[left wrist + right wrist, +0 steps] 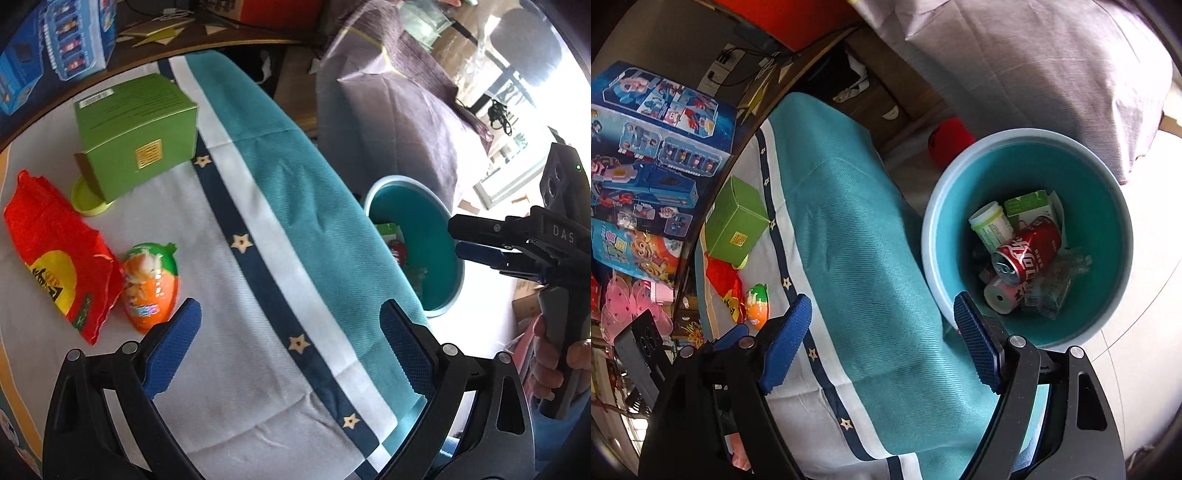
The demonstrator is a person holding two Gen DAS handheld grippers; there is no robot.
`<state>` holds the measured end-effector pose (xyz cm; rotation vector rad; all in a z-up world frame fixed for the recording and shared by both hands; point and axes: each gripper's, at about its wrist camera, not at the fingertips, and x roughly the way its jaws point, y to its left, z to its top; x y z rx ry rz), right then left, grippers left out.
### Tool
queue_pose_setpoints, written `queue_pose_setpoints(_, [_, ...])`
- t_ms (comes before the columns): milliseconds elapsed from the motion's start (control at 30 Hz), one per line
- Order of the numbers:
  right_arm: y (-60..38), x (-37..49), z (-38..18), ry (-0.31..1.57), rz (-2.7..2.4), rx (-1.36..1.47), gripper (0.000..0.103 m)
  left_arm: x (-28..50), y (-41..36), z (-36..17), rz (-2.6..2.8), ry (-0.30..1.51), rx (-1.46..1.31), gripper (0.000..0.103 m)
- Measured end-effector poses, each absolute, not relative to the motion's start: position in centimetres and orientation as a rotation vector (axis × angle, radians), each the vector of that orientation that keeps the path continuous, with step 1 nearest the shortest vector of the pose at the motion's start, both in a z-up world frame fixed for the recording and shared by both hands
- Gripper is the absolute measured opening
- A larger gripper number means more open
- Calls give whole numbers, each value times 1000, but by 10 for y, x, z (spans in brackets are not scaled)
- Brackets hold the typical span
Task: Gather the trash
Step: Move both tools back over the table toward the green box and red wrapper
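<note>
Currently both my left tongs [290, 347] and right tongs [882, 341] are released, empty, above the tablecloth [229, 314]. Beyond: orange packet [151, 286], red bag [55, 254], green box [136, 129]. The bin [1027, 236] holds a can [1027, 251].

Bare tablecloth [229, 332] lay open between the left fingers [173, 350]; the carrot-shaped packet [151, 284], red bag [55, 254] and green box [136, 136] crowded beyond the left finger.

"DAS" on right claw [461, 240] body; other print unreadable
</note>
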<state>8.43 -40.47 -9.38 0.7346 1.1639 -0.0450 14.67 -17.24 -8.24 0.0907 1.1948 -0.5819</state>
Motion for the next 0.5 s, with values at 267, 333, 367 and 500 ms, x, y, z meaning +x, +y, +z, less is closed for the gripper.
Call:
queue_pose_setpoints(267, [-344, 123, -80, 1210, 17, 601, 76, 163, -93, -82, -472, 1182, -21, 97])
queue_pose_setpoints(333, [-324, 134, -76, 1217, 38, 564, 76, 168, -69, -83, -432, 1173, -56, 97])
queue_pose_setpoints(367, [-315, 139, -74, 1220, 47, 548, 76, 171, -58, -83, -414, 1170, -72, 97])
queue_pose_setpoints(500, [-276, 167, -64, 1229, 76, 453, 76, 182, -20, -86, -357, 1163, -133, 97])
